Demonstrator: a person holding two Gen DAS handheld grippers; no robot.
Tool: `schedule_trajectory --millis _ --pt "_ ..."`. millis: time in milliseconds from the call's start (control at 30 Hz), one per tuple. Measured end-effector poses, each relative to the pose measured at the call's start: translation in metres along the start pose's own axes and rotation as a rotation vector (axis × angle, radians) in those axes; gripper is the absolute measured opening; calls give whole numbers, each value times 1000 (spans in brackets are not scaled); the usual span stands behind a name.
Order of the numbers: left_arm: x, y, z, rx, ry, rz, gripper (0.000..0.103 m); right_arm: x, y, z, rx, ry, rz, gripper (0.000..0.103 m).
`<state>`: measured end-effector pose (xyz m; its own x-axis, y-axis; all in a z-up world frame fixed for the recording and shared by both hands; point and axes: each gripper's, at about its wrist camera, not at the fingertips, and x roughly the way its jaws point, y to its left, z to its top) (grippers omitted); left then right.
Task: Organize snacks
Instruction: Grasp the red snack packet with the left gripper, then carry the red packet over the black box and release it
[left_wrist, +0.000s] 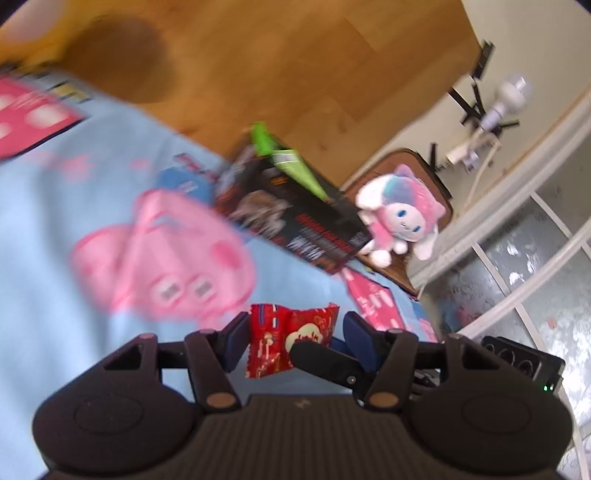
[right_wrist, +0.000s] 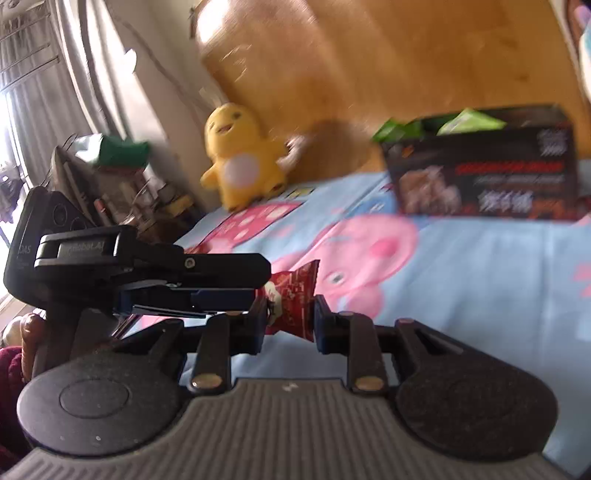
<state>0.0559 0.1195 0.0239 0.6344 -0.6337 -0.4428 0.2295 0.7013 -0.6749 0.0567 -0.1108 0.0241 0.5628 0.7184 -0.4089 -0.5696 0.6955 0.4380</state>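
Observation:
A red snack packet (left_wrist: 280, 339) hangs between both grippers above the blue cartoon bedsheet (left_wrist: 55, 221). In the left wrist view it sits between the left gripper's (left_wrist: 295, 334) blue pads, and the right gripper's finger reaches in from the right onto it. In the right wrist view the right gripper (right_wrist: 290, 314) is shut on the same packet (right_wrist: 295, 295), with the left gripper's body coming in from the left. A black snack box (left_wrist: 295, 218) holding green packets (left_wrist: 288, 158) stands farther back; it also shows in the right wrist view (right_wrist: 484, 170).
A pink-and-white plush (left_wrist: 402, 218) sits on a brown case beside the bed. A yellow plush (right_wrist: 240, 155) leans against the wooden headboard (right_wrist: 388, 66). Cluttered shelves and a curtained window stand at the left in the right wrist view.

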Motion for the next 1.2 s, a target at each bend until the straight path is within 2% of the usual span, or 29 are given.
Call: schedule_trajectory --millis 233,433,633,800,967,1100,1167,1200 --pt "90 -61 73 157 -3 -46 55 -18 -60 62 2 -171 -153 29" --pt "155 -79 114 181 -22 -37 56 -8 -99 101 -29 -250 -255 29" --pt "184 -62 119 146 -9 -4 56 12 -118 97 -44 -247 -301 29" --pt "191 -58 114 163 2 18 56 12 -124 97 -31 -232 -300 30" --pt "193 -61 113 180 -2 37 57 12 -120 94 -66 -248 -325 35" --pt "192 -70 109 244 -17 104 60 15 -120 92 -103 -252 -345 39" --pt "191 -75 107 277 -31 171 68 18 -121 89 -115 -257 -367 41" --pt "190 -76 105 290 -44 202 69 17 -120 88 -126 -262 -366 41"
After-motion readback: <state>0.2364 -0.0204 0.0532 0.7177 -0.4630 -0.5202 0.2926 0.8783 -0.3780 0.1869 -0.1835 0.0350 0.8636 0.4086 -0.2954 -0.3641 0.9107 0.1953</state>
